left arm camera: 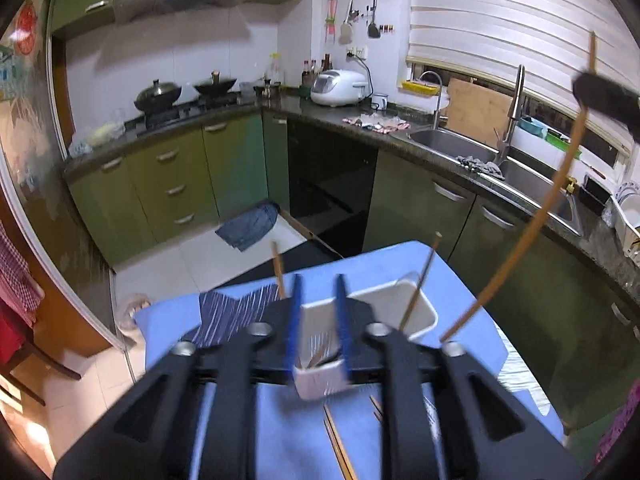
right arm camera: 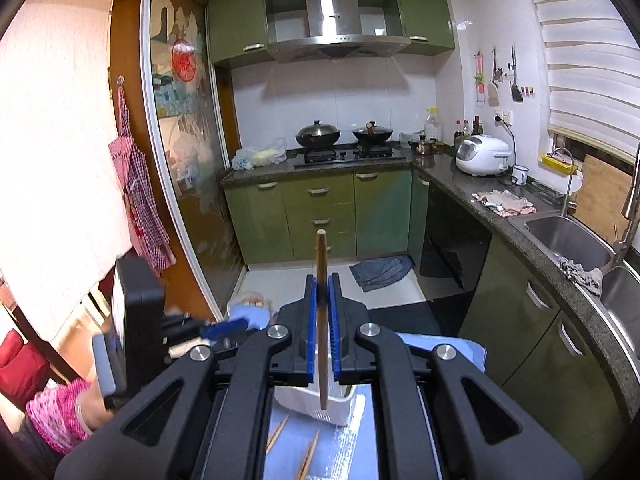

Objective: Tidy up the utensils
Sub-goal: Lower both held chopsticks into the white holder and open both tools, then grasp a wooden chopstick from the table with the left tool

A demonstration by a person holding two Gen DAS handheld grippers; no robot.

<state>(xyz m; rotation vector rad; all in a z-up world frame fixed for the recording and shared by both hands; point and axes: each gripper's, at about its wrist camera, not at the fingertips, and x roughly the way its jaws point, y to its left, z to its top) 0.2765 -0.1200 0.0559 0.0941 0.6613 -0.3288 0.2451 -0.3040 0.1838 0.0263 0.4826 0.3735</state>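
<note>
Left wrist: I look forward and down along the left gripper, close over the white holder.
Right wrist: I face the stove beyond the right gripper.
Shared: holder, blue table, green cabinets, sink.

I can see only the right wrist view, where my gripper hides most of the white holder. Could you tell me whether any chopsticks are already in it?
Observer: Yes. The left wrist view shows one chopstick leaning inside the utensil holder, in its far compartment.
Operator: Thank you. Where is the left gripper?
Observer: The left gripper is at the holder's near end, with one finger on each side of it and the jaws parted.
Operator: And where is the tip of my chopstick?
Observer: In that view, the lower tip of the held chopstick in the right gripper appears just right of the holder's rim, not inside it.
</note>
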